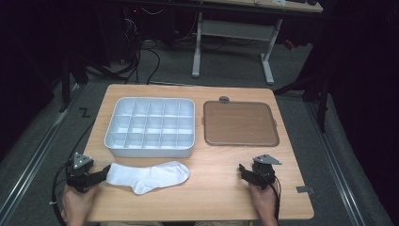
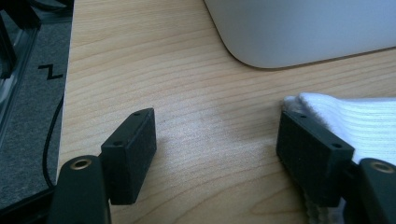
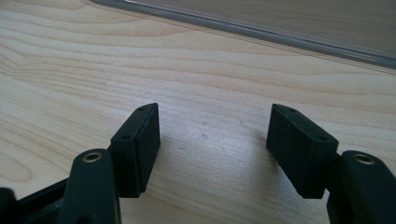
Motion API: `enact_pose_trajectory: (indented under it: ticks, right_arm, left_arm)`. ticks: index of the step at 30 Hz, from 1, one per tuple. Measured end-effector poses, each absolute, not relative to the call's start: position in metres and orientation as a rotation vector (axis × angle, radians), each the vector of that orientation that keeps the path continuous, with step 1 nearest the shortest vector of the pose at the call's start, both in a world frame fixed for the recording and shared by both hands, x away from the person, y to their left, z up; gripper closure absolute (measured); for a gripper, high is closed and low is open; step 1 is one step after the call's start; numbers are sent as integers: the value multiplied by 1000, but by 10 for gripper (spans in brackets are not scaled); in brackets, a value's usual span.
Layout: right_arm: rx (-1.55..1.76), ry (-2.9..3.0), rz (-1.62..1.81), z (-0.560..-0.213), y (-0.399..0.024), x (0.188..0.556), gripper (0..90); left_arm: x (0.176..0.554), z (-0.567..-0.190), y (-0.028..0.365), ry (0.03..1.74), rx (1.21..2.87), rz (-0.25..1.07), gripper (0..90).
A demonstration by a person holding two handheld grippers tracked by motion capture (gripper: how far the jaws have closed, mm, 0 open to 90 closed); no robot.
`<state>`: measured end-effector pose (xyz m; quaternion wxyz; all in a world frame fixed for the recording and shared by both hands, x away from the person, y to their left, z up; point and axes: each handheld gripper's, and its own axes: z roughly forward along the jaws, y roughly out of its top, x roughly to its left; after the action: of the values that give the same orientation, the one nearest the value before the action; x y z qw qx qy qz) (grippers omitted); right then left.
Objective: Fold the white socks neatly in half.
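A: Where's the sock [image 1: 149, 176] sitting?

B: We're seeing it lying flat near the table's [image 1: 216, 197] front edge, just in front of the white tray [image 1: 149, 127].

A: Left gripper [image 2: 217, 140]?

B: Jaws are standing wide, nothing between them; the sock's cuff is lying against the outside of one jaw.

A: Right gripper [image 3: 212, 144]?

B: Jaws are also gaping over bare wood, well apart from the sock.

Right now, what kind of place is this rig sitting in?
Likely a lab or test room: a wooden table on grey carpet, cables across the floor, a white-legged desk behind. On the table: a white sock, a divided tray.
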<state>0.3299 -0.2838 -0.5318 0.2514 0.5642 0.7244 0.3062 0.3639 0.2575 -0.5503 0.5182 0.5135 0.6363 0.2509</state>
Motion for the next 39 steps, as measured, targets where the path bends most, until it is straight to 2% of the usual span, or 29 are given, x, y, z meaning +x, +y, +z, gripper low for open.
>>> enact_pose_trajectory:
  ticks: [24,39]
  right_arm:
    - [1537,1970,841,-532,-284,330,368]
    - [1542,1951,836,-532,-285,328,444]
  left_arm:
    - [364,-550,257,1529,1230,599,276]
    - [363,-550,258,1533,1223,597,277]
